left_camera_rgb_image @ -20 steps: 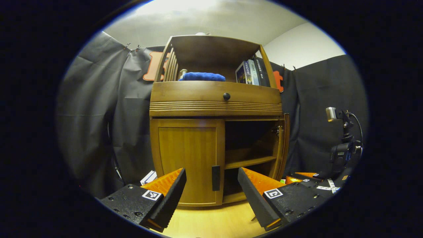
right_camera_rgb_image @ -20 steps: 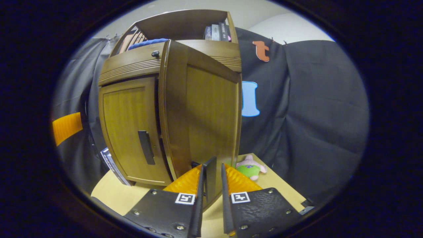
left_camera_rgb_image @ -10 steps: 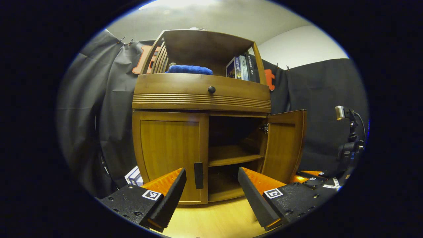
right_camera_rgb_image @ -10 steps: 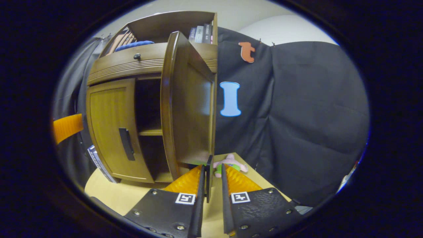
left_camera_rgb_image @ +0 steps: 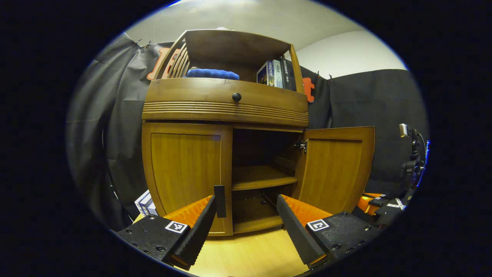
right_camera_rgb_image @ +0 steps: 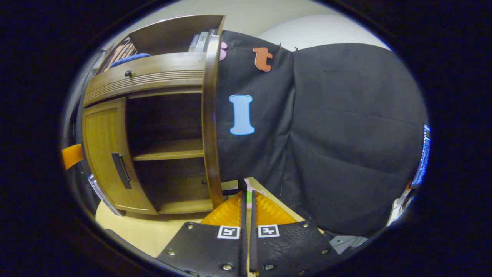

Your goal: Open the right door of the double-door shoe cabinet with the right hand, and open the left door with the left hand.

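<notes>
Item: double-door shoe cabinet (left_camera_rgb_image: 225, 111), wood, standing on a pale bench (left_camera_rgb_image: 250, 256) against the black cloth wall.

Right door (left_camera_rgb_image: 334, 169): swung wide, at 3 o'clock of the cabinet in the left gripper view, seen edge-on in the right gripper view. Right gripper (right_camera_rgb_image: 246, 215): jaws drawn nearly together on the door's dark handle (right_camera_rgb_image: 241, 188), a thin bar standing up between them.

Left door (left_camera_rgb_image: 186, 169): closed, at 9 o'clock of the open bay. Its handle (left_camera_rgb_image: 220, 195) is a slim dark vertical bar at the door's inner edge. Left gripper (left_camera_rgb_image: 246, 219): jaws spread wide, holding nothing, the handle just beside the left-hand finger.

Handling, as judged: rigid hinged panels, light to swing, not fragile; the bar is smooth and narrow, so it could slip. Take it mid-length, jaws closing across its thickness, and pull along the hinge arc.

Other contents: blue cloth (left_camera_rgb_image: 211, 73) and books (left_camera_rgb_image: 275, 73) on the top shelf; inner shelf (left_camera_rgb_image: 261, 179) bare.
</notes>
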`<act>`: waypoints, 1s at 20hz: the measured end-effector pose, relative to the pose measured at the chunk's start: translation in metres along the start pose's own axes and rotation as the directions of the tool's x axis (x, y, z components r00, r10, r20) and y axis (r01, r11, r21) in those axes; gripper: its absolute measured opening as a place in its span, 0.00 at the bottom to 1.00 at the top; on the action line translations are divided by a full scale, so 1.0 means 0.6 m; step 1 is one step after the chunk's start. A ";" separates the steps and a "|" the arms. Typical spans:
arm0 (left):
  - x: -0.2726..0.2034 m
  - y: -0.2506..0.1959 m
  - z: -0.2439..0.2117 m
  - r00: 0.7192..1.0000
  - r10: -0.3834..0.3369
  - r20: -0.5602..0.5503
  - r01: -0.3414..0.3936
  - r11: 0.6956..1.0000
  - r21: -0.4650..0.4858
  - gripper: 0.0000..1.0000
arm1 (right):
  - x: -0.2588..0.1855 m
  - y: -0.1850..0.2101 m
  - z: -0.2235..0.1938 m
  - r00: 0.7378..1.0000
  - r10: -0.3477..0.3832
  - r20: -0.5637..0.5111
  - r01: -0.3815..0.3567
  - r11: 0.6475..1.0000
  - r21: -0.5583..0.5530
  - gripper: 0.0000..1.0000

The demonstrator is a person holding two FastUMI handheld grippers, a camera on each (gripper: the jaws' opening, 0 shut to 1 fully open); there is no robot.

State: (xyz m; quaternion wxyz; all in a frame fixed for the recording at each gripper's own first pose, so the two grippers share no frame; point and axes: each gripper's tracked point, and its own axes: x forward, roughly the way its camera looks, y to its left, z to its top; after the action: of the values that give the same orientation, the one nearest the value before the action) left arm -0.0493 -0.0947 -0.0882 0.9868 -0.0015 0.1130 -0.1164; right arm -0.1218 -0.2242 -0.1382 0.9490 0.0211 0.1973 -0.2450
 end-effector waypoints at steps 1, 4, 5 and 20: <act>0.002 0.001 -0.001 1.000 0.003 -0.003 -0.003 1.000 -0.002 0.99 | 0.001 -0.010 0.002 1.000 -0.015 0.002 0.015 1.000 0.000 0.03; 0.019 0.007 -0.008 1.000 0.011 -0.011 -0.011 1.000 -0.004 0.99 | 0.002 -0.043 0.002 0.998 -0.062 0.003 0.062 0.998 0.007 0.03; 0.026 0.009 -0.010 1.000 0.014 -0.014 -0.014 1.000 -0.004 0.99 | 0.002 -0.047 0.005 0.998 -0.055 0.004 0.055 0.998 0.019 0.03; 0.190 0.047 -0.031 0.996 0.088 -0.015 -0.086 0.991 0.106 0.97 | -0.085 -0.147 -0.005 0.973 -0.228 0.039 0.227 0.973 0.038 0.04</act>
State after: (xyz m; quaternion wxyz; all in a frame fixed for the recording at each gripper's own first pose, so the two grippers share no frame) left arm 0.0610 -0.0929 -0.1325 0.9884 0.0565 0.1165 -0.0789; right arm -0.2053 -0.2781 -0.1163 0.9182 0.0090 0.1739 -0.3557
